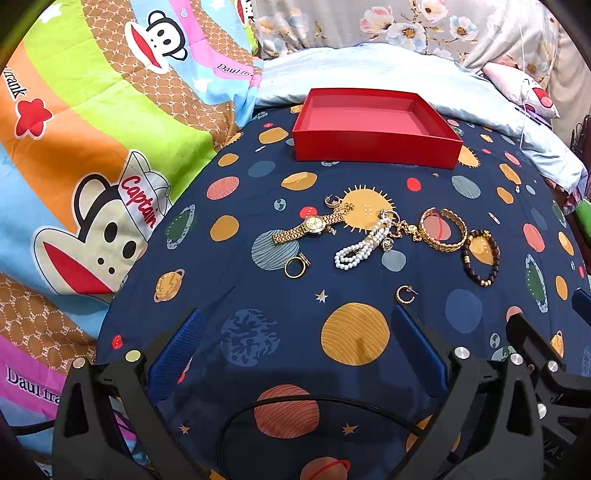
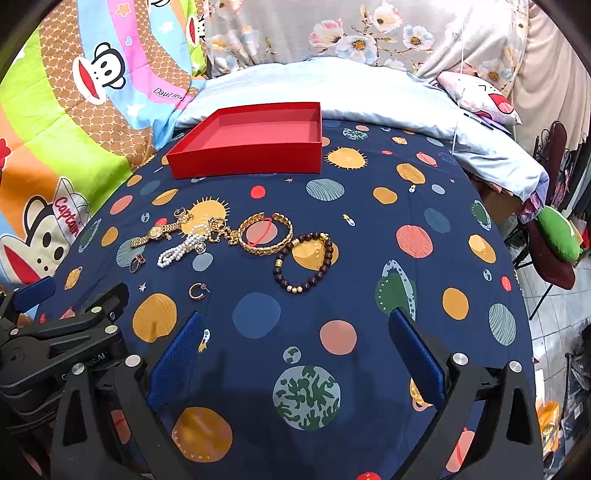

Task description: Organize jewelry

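An empty red box (image 1: 373,146) (image 2: 245,158) sits at the far side of the navy planet-print cloth (image 1: 258,295). In front of it lie a gold watch (image 1: 314,224) (image 2: 155,233), a pearl bracelet (image 1: 364,245) (image 2: 183,247), a gold bangle (image 1: 443,230) (image 2: 266,233), a dark bead bracelet (image 1: 480,258) (image 2: 306,262), a gold ring (image 1: 295,266) (image 2: 136,263) and a hoop earring (image 1: 405,294) (image 2: 197,290). My left gripper (image 1: 295,325) and my right gripper (image 2: 295,328) are both open and empty, near of the jewelry.
A cartoon monkey quilt (image 1: 92,166) lies on the left. A pale blue pillow (image 1: 388,70) and floral fabric (image 2: 332,33) lie behind the box. The bed's right edge drops to a tiled floor with a chair and a green cushion (image 2: 557,236).
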Action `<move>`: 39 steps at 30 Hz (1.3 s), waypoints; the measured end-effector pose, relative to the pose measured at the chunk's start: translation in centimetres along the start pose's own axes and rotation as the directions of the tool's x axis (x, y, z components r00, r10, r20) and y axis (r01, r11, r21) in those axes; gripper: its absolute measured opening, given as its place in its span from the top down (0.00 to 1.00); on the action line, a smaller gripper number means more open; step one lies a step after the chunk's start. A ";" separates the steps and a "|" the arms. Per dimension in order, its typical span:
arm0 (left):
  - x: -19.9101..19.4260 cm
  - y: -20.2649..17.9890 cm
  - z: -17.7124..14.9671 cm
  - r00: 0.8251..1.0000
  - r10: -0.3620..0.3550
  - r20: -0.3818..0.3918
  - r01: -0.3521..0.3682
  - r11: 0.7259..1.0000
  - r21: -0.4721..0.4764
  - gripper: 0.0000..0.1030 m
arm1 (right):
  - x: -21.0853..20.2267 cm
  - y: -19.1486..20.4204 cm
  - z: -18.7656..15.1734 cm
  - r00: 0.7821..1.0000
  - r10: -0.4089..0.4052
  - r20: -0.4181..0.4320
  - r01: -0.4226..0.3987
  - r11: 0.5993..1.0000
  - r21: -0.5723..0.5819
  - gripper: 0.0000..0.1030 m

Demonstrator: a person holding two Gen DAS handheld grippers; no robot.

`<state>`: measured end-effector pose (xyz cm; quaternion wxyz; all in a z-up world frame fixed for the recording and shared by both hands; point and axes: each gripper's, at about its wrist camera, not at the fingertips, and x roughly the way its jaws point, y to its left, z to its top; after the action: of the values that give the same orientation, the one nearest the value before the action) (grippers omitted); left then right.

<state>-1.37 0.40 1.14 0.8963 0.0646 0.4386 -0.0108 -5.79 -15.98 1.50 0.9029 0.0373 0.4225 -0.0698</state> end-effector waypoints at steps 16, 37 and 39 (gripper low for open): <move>0.8 -0.1 0.0 1.000 -0.006 -0.020 0.006 1.000 -0.002 0.05 | 0.6 0.0 0.2 1.000 -0.006 -0.013 0.006 1.000 -0.001 0.05; 1.2 -0.1 0.0 1.000 -0.011 -0.029 0.011 1.000 -0.004 0.05 | 0.8 0.1 0.1 1.000 -0.007 -0.016 0.007 1.000 -0.003 0.05; 1.3 -0.1 0.0 1.000 -0.011 -0.029 0.011 1.000 -0.004 0.05 | 0.8 0.1 0.2 1.000 -0.007 -0.017 0.007 1.000 -0.003 0.05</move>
<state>-0.56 0.31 0.13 0.8898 0.0606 0.4521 -0.0138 -5.11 -15.97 0.96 0.8991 0.0352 0.4303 -0.0721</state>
